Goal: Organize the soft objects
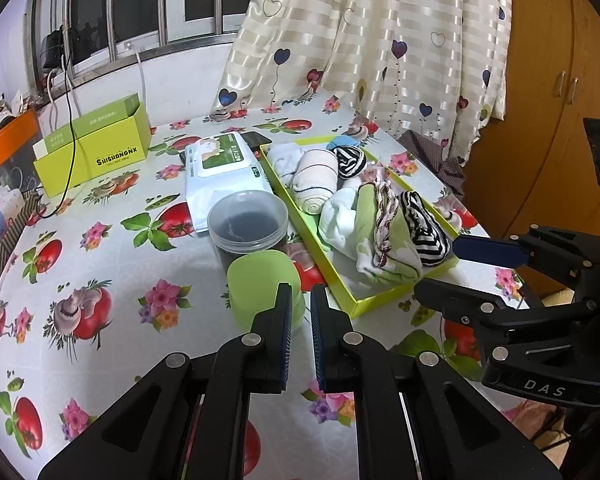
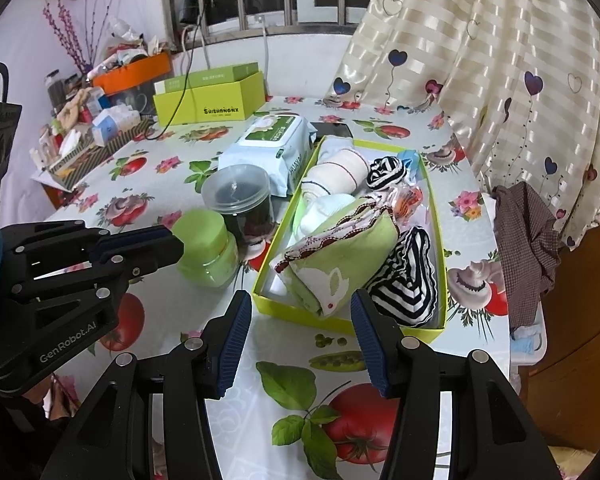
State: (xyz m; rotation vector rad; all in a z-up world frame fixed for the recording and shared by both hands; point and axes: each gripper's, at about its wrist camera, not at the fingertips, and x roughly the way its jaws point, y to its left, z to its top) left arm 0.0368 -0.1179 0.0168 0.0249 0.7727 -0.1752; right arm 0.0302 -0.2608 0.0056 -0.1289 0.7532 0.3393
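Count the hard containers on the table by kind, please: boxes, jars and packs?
Boxes: 2, the tray box holding the rolled clothes and the lidded box.
Jars: 2, the green jar and the clear jar.
Packs: 1, the wipes pack.
Total: 5.

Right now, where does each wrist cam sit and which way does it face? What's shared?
Left wrist: on the left tool, fingers nearly closed on nothing, facing the pale green lidded plastic jar and the window; the right tool enters from the right.
Right wrist: on the right tool, fingers apart and empty, facing the yellow-green cardboard tray of folded soft clothes; the left tool enters from the left.
Shared: the jar, the tray, the white wet-wipes pack and the fruit-print tablecloth.
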